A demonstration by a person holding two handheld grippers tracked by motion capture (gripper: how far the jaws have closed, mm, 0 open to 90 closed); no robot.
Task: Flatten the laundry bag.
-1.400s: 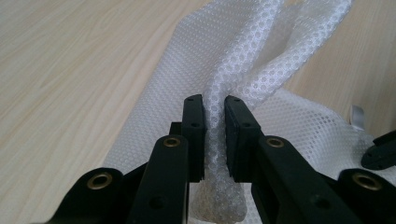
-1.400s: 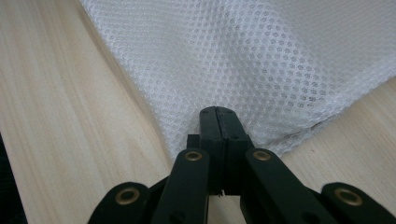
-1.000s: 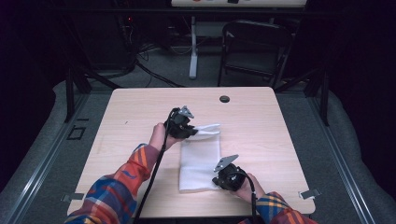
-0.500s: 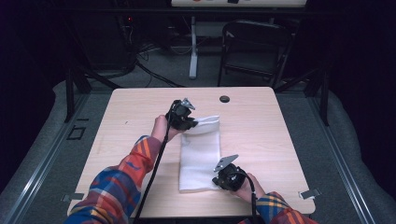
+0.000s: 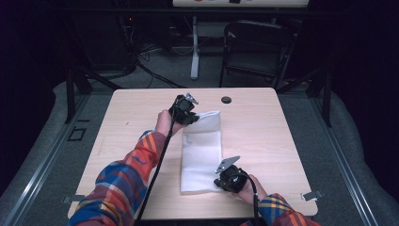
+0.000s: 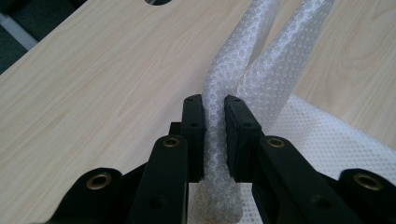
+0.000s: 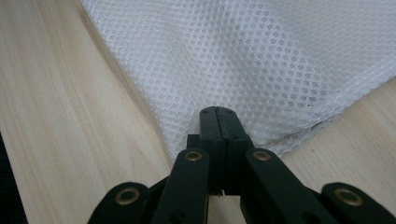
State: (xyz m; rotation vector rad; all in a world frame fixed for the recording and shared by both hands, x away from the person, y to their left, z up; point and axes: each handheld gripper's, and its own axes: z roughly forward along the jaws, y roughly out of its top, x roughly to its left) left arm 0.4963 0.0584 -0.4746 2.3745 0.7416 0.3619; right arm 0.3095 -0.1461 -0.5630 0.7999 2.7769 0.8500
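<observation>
On a wooden counter (image 5: pixel 127 127), a white mesh cloth (image 5: pixel 202 155) lies lengthwise away from the person, its far end lifted and pinched in the left claw (image 5: pixel 188 113), its near corner clamped by the closed right claw (image 5: pixel 225 181).

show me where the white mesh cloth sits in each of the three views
High view: white mesh cloth lies mid-table, far end lifted by the left gripper, near corner at the right gripper.
Left gripper view: bunched cloth pinched between the jaws, centre.
Right gripper view: cloth spreads across the top, corner clamped.
Shared landmark: light wood table.
</observation>
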